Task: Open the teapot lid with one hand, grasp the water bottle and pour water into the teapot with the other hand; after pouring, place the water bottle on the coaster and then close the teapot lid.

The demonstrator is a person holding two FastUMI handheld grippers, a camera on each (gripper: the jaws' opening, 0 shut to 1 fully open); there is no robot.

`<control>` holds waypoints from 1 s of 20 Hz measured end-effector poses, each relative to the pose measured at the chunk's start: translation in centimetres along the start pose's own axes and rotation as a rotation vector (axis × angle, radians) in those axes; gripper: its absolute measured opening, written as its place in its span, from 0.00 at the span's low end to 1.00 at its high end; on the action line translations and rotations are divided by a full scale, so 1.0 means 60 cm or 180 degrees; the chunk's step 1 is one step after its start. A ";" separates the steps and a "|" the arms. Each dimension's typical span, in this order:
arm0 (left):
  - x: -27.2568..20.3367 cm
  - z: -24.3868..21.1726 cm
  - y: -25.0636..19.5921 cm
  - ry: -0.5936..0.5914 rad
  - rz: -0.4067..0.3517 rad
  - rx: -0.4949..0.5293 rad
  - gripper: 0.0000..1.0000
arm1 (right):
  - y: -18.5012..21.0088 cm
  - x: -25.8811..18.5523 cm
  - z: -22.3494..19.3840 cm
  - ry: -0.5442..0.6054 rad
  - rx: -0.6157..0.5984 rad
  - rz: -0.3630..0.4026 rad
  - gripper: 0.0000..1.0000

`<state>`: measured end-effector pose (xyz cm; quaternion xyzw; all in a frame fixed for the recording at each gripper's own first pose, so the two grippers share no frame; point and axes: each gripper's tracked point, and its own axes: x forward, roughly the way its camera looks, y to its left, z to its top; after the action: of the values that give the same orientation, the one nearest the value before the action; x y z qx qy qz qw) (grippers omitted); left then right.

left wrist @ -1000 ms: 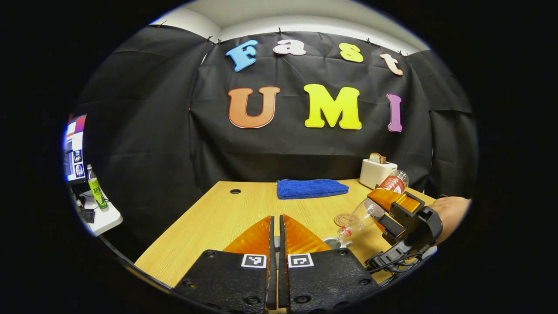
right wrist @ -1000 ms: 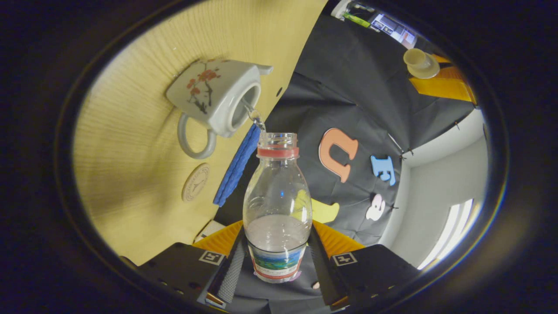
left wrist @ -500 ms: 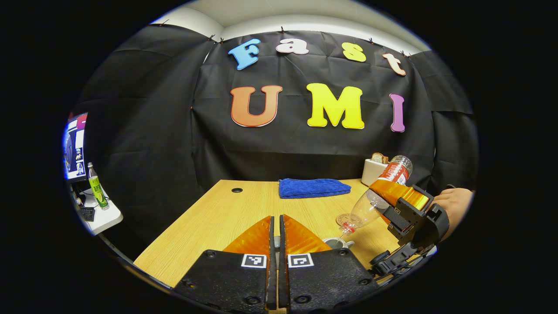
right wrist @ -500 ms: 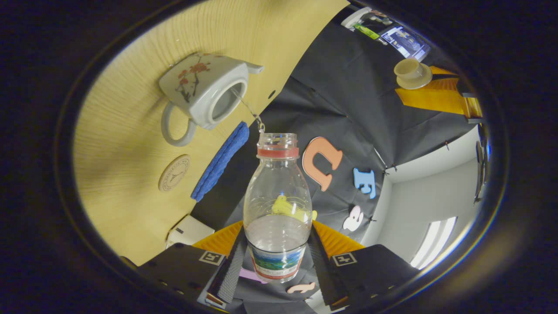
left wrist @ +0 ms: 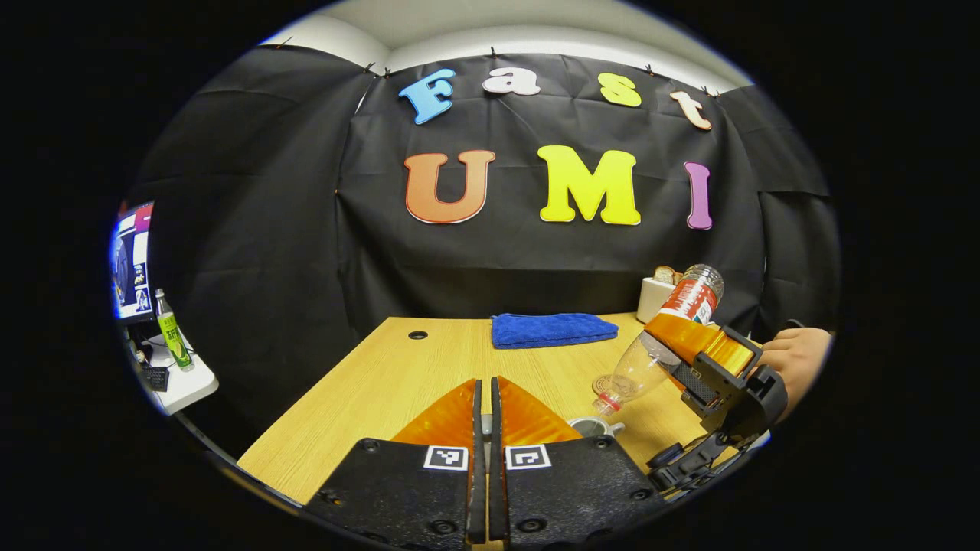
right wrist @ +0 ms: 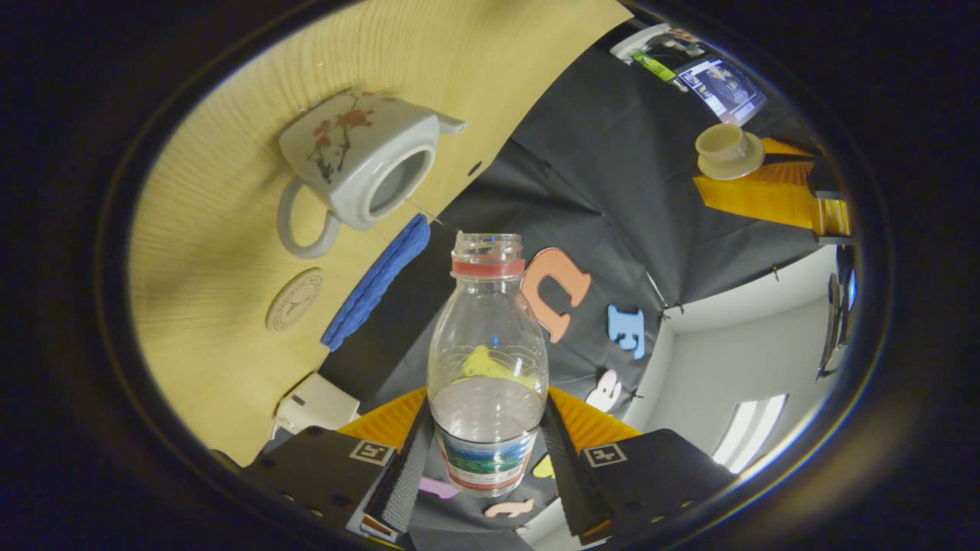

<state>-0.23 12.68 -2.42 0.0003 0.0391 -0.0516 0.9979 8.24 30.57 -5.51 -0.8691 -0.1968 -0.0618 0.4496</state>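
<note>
On the wooden table (right wrist: 230, 184) the open teapot (right wrist: 360, 172) sits left of the tilted water bottle (right wrist: 488, 360), clamped by the right gripper (right wrist: 488, 451). The left gripper (left wrist: 482, 417) pinches the lid (right wrist: 727, 149). Level the bottle slowly before the coaster (right wrist: 294, 299).

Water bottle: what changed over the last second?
The water bottle, clamped in the right hand-held gripper, has lifted away from the teapot; the stream thinned from a clear pour to a faint thread. Unchanged: left hand-held gripper holds the lid aloft; coaster and blue cloth stay put.
</note>
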 end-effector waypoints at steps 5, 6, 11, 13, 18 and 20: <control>0.000 0.001 -0.001 0.0012 0.0002 0.0000 0.00 | -0.001 -0.001 0.001 -0.0008 -0.0046 -0.0007 0.74; 0.000 0.000 0.000 0.0013 0.0010 -0.0002 0.04 | -0.002 -0.003 0.002 -0.0007 -0.0032 -0.0010 0.76; 0.000 -0.005 0.005 0.0030 0.0056 0.0021 0.00 | 0.015 -0.005 -0.019 0.0107 0.0401 0.0088 0.74; 0.001 -0.003 0.009 0.0023 0.0073 0.0102 0.04 | 0.041 -0.008 -0.022 0.0177 0.0824 0.0254 0.77; 0.002 -0.006 0.015 0.0039 0.0097 0.0065 0.04 | 0.069 -0.014 -0.024 0.0271 0.1952 0.0414 0.75; -0.003 0.000 0.015 0.0020 0.0096 0.0033 0.04 | 0.083 -0.012 -0.033 0.0348 0.2388 0.0519 0.77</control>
<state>-0.29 13.59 -2.40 0.0063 0.0420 -0.0367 0.9984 9.70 26.15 -8.33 -0.6525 -0.1118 0.0042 0.7495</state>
